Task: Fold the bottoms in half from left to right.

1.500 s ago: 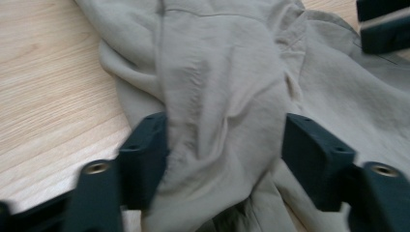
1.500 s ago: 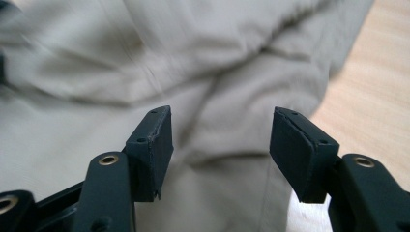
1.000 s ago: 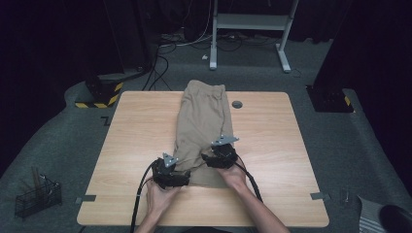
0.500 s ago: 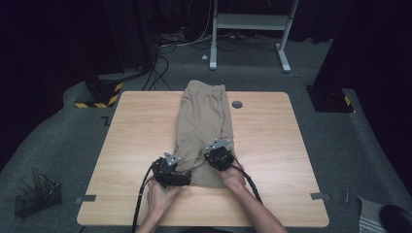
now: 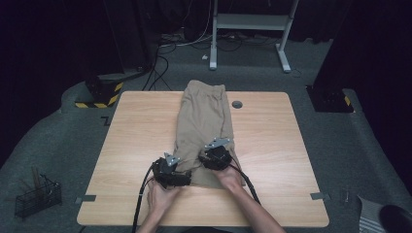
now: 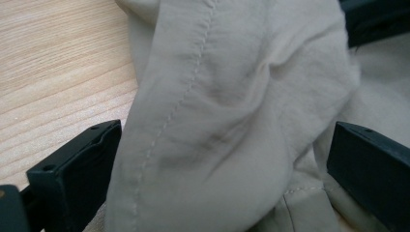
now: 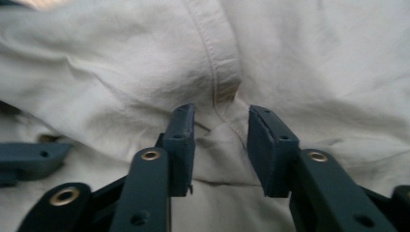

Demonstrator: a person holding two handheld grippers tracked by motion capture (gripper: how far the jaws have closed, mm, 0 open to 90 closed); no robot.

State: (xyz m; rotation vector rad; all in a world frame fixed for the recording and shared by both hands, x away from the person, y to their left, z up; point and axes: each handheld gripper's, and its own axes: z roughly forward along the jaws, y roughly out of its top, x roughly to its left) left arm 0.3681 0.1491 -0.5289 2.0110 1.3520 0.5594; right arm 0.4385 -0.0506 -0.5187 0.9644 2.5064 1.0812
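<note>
Item, far left on the floor: a wire basket point(image 5: 36, 196) holding a few sticks, well apart from the desk point(image 5: 131, 141).

Item, beyond the desk's far left corner: a black block with yellow and black hazard stripes point(image 5: 99, 92).

Item, my left gripper point(image 5: 170, 171), at the near edge of the garment, held in the person's left hand point(image 5: 160, 196). In the left gripper view I see its fingers point(image 6: 72, 174) spread wide, with a raised fold of beige cloth bulging between them; whether the pads touch the cloth I cannot tell, since the fold hides the inner faces.

Item, centre: beige trousers point(image 5: 204, 121), folded lengthwise, lying flat down the middle of the desk, waistband at the far edge, leg ends near the person.

Item, my right gripper point(image 5: 216, 155), just beside the left one, on the trousers' near part, held in the right hand point(image 5: 231, 178). In the right gripper view its fingers point(image 7: 180, 140) stand at a narrow gap, a pinch of cloth beside a seam lying between them, not yet clamped.

Item, right of the waistband: a round grommet point(image 5: 237, 104) in the desk top.

Item, behind the desk: a white metal frame point(image 5: 252, 22) with cables on the floor.
</note>
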